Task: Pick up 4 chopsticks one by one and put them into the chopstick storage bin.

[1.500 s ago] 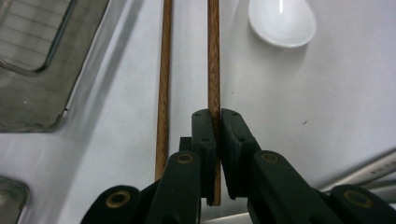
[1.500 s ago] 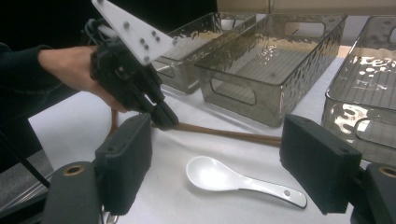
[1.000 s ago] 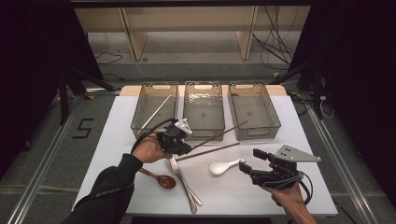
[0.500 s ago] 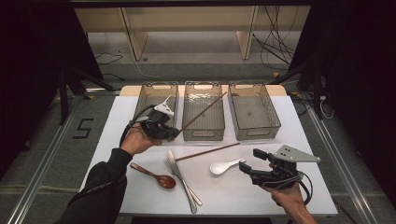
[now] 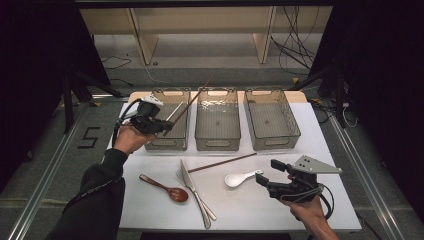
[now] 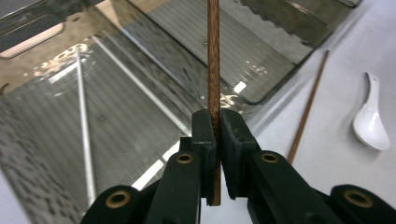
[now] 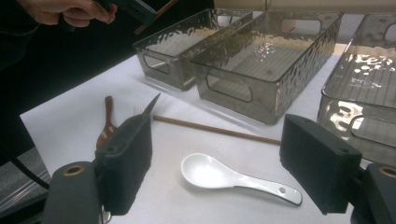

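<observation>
The left gripper (image 6: 214, 140) is clamping a stiff, light chopstick (image 6: 213, 56) near its end, over the left bin (image 5: 172, 107); the right gripper (image 7: 215, 163) is waiting with its fingers apart.

Three bins stand in a row along the table's (image 5: 330, 200) far edge: left bin (image 5: 176, 142), middle bin (image 5: 218, 142), right bin (image 5: 272, 140). Before them lies a chopstick (image 5: 222, 162); nearer the front edge, left to right: wooden spoon (image 5: 165, 188), knife (image 5: 192, 192) and fork (image 5: 197, 197) together, ceramic spoon (image 5: 240, 178).
</observation>
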Demonstrator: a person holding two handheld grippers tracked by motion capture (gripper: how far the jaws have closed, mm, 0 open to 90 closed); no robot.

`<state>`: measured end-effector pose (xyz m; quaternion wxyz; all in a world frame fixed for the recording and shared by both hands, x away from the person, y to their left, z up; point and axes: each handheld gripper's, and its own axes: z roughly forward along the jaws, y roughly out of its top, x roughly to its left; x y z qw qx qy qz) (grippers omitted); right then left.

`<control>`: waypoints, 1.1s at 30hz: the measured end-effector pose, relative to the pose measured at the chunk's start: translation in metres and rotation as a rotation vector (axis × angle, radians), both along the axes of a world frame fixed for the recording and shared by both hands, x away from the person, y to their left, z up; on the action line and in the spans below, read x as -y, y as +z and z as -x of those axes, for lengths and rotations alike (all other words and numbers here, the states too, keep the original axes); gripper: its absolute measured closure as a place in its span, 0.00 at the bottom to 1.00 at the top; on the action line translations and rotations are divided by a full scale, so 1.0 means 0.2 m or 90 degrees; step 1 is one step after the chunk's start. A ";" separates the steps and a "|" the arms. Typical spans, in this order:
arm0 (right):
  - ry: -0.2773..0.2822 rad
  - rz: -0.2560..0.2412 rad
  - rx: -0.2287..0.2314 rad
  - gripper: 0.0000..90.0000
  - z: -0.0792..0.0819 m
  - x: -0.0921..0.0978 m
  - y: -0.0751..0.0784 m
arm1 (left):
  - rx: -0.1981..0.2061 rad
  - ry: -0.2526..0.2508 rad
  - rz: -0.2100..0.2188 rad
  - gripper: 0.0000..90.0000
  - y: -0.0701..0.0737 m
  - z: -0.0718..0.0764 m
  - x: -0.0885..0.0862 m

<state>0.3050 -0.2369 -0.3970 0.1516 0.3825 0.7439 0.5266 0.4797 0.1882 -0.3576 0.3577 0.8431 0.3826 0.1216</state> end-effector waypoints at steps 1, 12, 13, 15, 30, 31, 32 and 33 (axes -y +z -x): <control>0.000 0.000 0.000 0.29 0.00 0.00 0.00 | 0.000 0.004 -0.004 0.93 0.00 -0.01 -0.01; 0.002 -0.001 0.001 0.29 0.00 0.00 0.00 | -0.011 0.059 -0.023 0.93 -0.05 -0.13 -0.09; 0.002 -0.001 -0.001 0.29 0.00 0.00 0.00 | -0.011 0.062 -0.023 0.93 -0.05 -0.14 -0.10; 0.001 -0.002 -0.001 0.29 0.00 0.00 0.00 | -0.014 0.069 -0.024 0.93 -0.07 -0.15 -0.11; 0.003 -0.003 -0.001 0.29 0.00 0.00 0.00 | -0.049 0.135 -0.043 0.93 -0.19 -0.21 -0.19; 0.003 -0.004 -0.001 0.29 0.00 0.00 0.00 | -0.050 0.139 -0.043 0.93 -0.19 -0.21 -0.19; 0.003 -0.004 -0.001 0.29 0.00 0.00 0.00 | -0.052 0.142 -0.042 0.93 -0.20 -0.21 -0.19; 0.003 -0.004 -0.001 0.29 0.00 0.00 0.00 | -0.051 0.145 -0.045 0.93 -0.20 -0.21 -0.19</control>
